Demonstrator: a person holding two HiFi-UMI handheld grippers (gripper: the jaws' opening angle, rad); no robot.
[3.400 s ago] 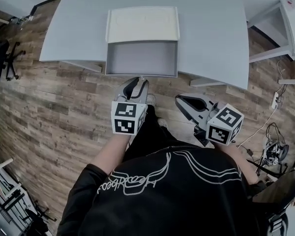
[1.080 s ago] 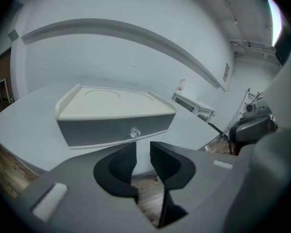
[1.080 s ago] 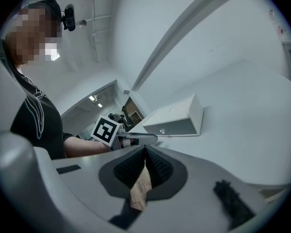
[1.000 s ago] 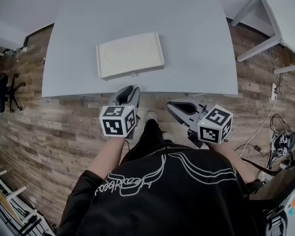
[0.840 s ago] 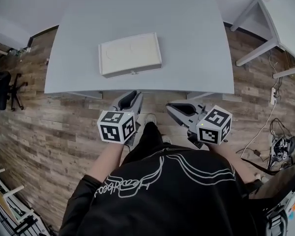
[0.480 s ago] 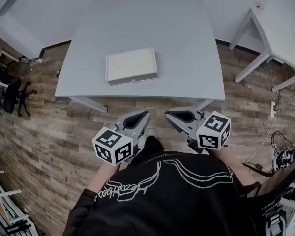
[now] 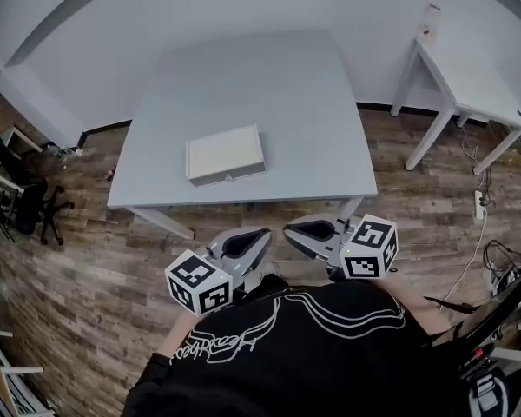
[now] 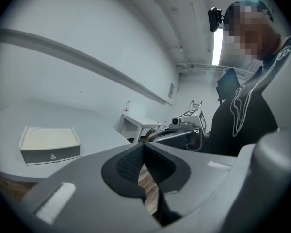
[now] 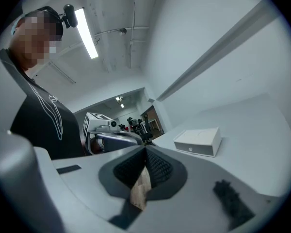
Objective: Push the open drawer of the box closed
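Observation:
The white box (image 7: 225, 155) sits on the grey table (image 7: 313, 102), its drawer pushed in flush, a small knob on its front. It also shows in the left gripper view as the box (image 8: 49, 143) and in the right gripper view as the box (image 9: 198, 141). My left gripper (image 7: 262, 232) hangs in front of the table's near edge, off the box, jaws shut with nothing between them; they have just been closing. My right gripper (image 7: 288, 229) is beside it, tips meeting, shut and empty. Both point toward each other, held close to the person's chest.
A second white table (image 7: 469, 89) stands at the right with a small bottle-like thing (image 7: 429, 17) on it. An office chair (image 7: 17, 198) is at the left. Cables and a power strip (image 7: 479, 203) lie on the wood floor at the right.
The drawer, open in the oldest frame, stands closed. Both grippers have pulled back from the table toward the body and risen. The head view has tilted up, showing more of the room.

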